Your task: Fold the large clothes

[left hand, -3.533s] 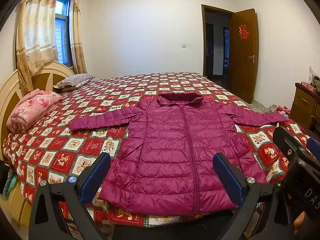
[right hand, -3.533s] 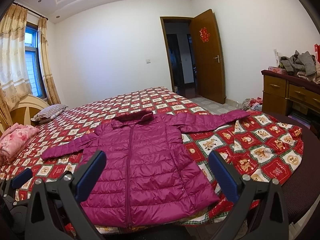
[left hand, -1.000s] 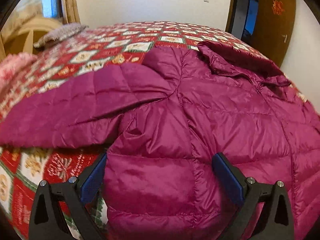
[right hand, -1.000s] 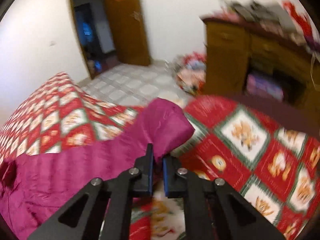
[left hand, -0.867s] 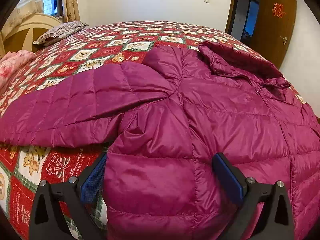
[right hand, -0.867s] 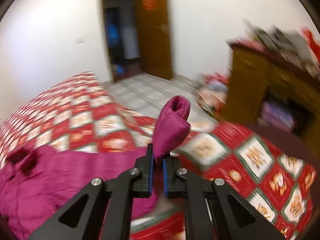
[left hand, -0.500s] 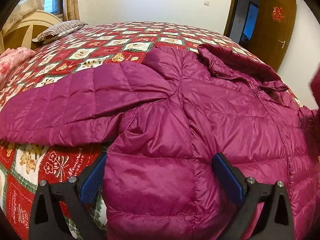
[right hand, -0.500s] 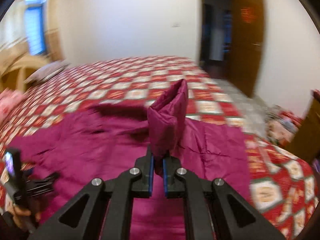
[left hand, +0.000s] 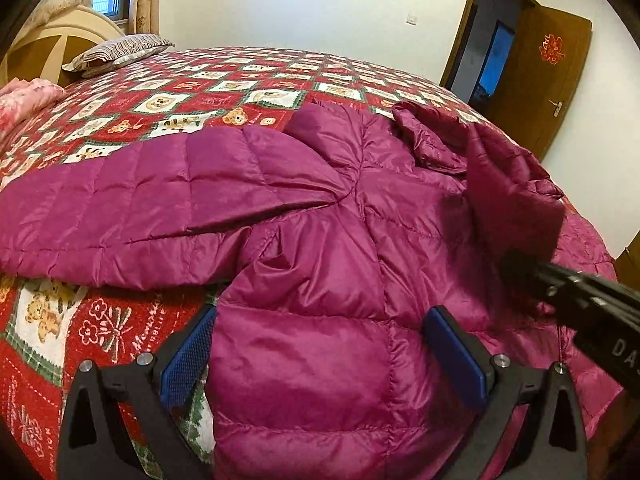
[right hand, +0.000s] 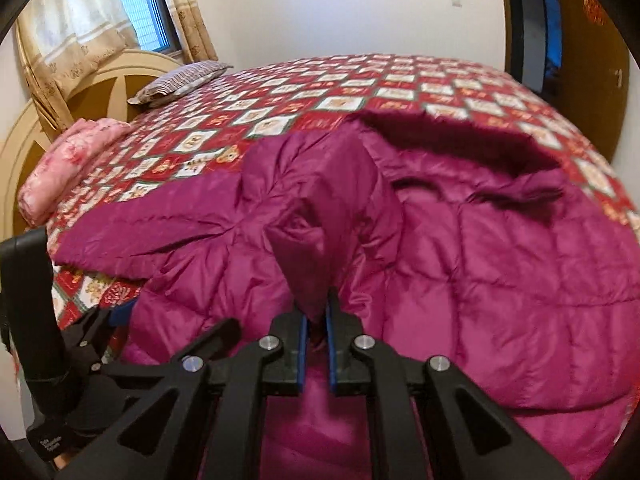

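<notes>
A magenta quilted puffer jacket (left hand: 320, 248) lies face up on the bed, its left sleeve (left hand: 120, 208) stretched out to the left. My left gripper (left hand: 320, 356) is open, its blue pads (left hand: 188, 356) straddling the jacket's side below the armpit. My right gripper (right hand: 315, 332) is shut on the cuff of the right sleeve (right hand: 316, 232) and holds it raised over the jacket's chest. That gripper (left hand: 516, 264) and the lifted sleeve (left hand: 508, 196) also show at the right of the left wrist view. The hood (right hand: 460, 136) lies at the far end.
The bed carries a red and white patchwork cover (left hand: 180, 92). A striped pillow (left hand: 120, 50) and a folded pink blanket (right hand: 68, 160) lie by the headboard (right hand: 100, 92). An open brown door (left hand: 540, 76) is at the far right. The left gripper's body (right hand: 48, 340) shows at lower left.
My right gripper has carried the right sleeve from the bed's right side leftward over the jacket's chest. My left gripper has stayed open at the jacket's side.
</notes>
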Action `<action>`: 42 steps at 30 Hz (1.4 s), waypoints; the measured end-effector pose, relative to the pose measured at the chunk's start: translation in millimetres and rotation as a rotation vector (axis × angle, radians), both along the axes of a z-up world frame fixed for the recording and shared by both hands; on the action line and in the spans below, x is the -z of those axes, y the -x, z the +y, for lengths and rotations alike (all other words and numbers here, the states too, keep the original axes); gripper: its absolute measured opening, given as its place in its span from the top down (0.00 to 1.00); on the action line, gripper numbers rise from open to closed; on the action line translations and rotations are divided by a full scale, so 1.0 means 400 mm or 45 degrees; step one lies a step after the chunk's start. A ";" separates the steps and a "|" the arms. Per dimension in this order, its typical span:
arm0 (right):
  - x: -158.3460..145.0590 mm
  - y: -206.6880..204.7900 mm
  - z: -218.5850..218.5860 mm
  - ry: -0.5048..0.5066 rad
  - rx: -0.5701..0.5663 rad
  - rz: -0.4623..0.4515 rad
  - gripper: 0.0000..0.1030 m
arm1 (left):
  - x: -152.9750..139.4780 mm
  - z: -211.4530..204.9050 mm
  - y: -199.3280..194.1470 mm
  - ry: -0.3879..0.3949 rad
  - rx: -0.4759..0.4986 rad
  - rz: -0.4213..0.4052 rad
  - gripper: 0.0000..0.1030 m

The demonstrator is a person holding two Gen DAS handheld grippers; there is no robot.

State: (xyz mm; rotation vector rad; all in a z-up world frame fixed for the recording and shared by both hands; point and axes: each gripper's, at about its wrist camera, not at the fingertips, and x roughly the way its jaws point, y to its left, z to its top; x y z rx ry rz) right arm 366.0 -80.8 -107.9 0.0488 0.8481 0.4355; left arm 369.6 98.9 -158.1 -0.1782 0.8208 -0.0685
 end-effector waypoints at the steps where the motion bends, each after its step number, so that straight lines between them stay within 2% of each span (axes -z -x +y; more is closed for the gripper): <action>1: -0.004 0.000 -0.001 -0.021 0.007 0.007 0.82 | 0.000 0.000 0.000 -0.001 0.000 0.000 0.01; 3: -0.034 0.010 -0.029 -0.128 -0.017 0.010 0.52 | 0.001 0.000 0.000 -0.006 0.000 0.002 0.01; 4: -0.049 0.015 -0.041 -0.165 -0.021 0.007 0.24 | 0.000 -0.001 -0.001 -0.012 -0.001 0.007 0.01; 5: -0.081 0.031 -0.074 -0.221 -0.009 -0.027 0.18 | 0.001 -0.002 -0.003 -0.019 -0.001 0.010 0.01; 7: -0.133 0.064 -0.131 -0.279 0.042 -0.129 0.18 | 0.000 -0.007 -0.005 -0.040 -0.004 0.020 0.01; 11: -0.173 0.070 -0.264 -0.308 0.164 -0.159 0.31 | -0.008 -0.027 -0.010 -0.118 -0.002 0.049 0.01; 12: -0.167 0.062 -0.307 -0.256 0.241 -0.151 0.39 | -0.015 -0.031 -0.011 -0.140 -0.001 0.053 0.01; 13: -0.156 0.050 -0.327 -0.209 0.290 -0.140 0.53 | -0.034 -0.037 -0.009 -0.158 -0.009 0.045 0.01; 15: -0.112 0.022 -0.387 -0.126 0.415 -0.082 0.66 | -0.083 -0.047 -0.002 -0.132 -0.008 -0.007 0.01; 18: -0.033 -0.021 -0.434 -0.152 0.524 0.019 0.66 | -0.167 -0.078 -0.016 -0.071 -0.016 -0.109 0.01; 21: 0.057 -0.061 -0.429 -0.219 0.496 0.172 0.66 | -0.196 -0.133 -0.085 -0.111 -0.036 -0.080 0.01; 22: 0.069 -0.063 -0.418 -0.218 0.489 0.185 0.66 | -0.191 -0.156 -0.116 -0.146 -0.042 -0.066 0.01; 25: 0.029 -0.049 -0.405 -0.209 0.461 0.149 0.67 | -0.161 -0.198 -0.173 -0.232 -0.066 -0.011 0.01; 27: -0.023 -0.043 -0.426 -0.211 0.495 0.066 0.67 | -0.145 -0.213 -0.186 -0.264 -0.066 -0.017 0.01; 30: -0.059 -0.084 -0.451 -0.094 0.562 0.006 0.67 | -0.115 -0.227 -0.191 -0.303 -0.090 -0.025 0.01; 33: -0.018 -0.139 -0.466 -0.051 0.603 0.067 0.67 | -0.074 -0.238 -0.211 -0.352 -0.120 0.015 0.01; 34: 0.016 -0.160 -0.469 -0.041 0.614 0.110 0.71 | -0.060 -0.240 -0.217 -0.365 -0.127 0.028 0.01; 36: 0.066 -0.166 -0.471 -0.042 0.624 0.138 0.73 | -0.034 -0.242 -0.219 -0.362 -0.120 0.041 0.01; 38: 0.072 -0.141 -0.467 0.017 0.613 0.048 0.73 | -0.020 -0.245 -0.222 -0.374 -0.119 0.051 0.01; 42: 0.073 -0.132 -0.446 0.096 0.630 0.007 0.73 | -0.005 -0.266 -0.234 -0.432 -0.116 0.064 0.01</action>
